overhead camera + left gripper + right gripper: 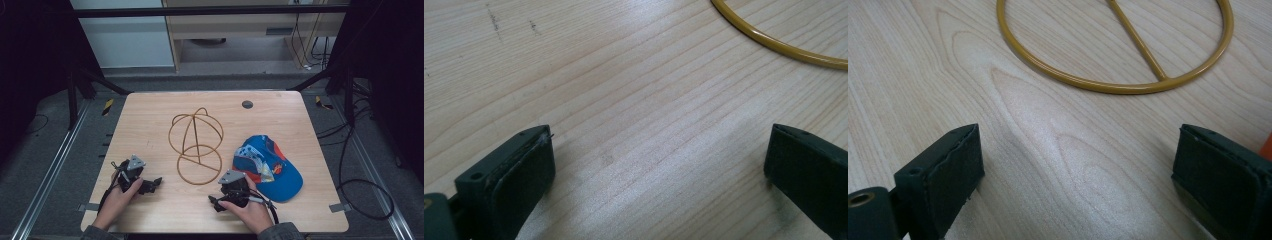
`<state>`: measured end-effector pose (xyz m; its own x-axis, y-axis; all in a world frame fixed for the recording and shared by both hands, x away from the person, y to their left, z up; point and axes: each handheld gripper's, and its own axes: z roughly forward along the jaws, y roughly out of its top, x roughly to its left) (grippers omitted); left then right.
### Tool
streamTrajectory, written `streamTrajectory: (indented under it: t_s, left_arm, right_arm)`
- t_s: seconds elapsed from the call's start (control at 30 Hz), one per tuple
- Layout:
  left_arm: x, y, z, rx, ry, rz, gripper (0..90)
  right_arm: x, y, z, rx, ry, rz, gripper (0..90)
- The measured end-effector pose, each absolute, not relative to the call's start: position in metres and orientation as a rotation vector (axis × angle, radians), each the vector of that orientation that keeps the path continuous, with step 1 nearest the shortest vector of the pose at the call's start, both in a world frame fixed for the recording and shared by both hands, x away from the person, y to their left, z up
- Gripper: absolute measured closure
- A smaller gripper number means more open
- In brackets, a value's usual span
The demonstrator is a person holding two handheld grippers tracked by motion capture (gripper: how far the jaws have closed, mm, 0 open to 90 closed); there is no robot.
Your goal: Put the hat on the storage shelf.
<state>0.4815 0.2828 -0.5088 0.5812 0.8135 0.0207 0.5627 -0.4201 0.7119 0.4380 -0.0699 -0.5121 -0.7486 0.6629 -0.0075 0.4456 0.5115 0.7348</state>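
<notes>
The wooden desk [150, 125] filled the middle of the high view, bare apart from two things. A blue cap [267, 167] lay at the lower right of the frame, crown up and brim toward the right edge. A brown wire stand [196, 142] stood at the centre, just left of the cap and apart from it, its round base ring flat on the wood and its domed hoops rising behind.

The left claw [148, 186] rested at the lower left, jaws wide apart and holding nothing; its own view showed bare wood between them and an arc of the ring [774, 45] at the upper right. The right claw [216, 202] sat at the lower middle, near the cap, jaws likewise apart and empty, facing the base ring [1118, 87].

As a judgement, the work looked unstarted: if the cap belonged on the stand, gripping, lifting and seating it all remained.
</notes>
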Motion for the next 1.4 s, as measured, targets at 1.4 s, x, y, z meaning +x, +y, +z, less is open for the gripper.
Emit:
streamTrajectory:
  t_s: [1.4]
  left_arm:
    - [0.48, 0.282, -0.509, 2.133, 1.104, 0.483, 0.0]
  right_arm:
    - [0.458, -0.153, -0.38, 0.889, 2.453, 0.81, 8.9]
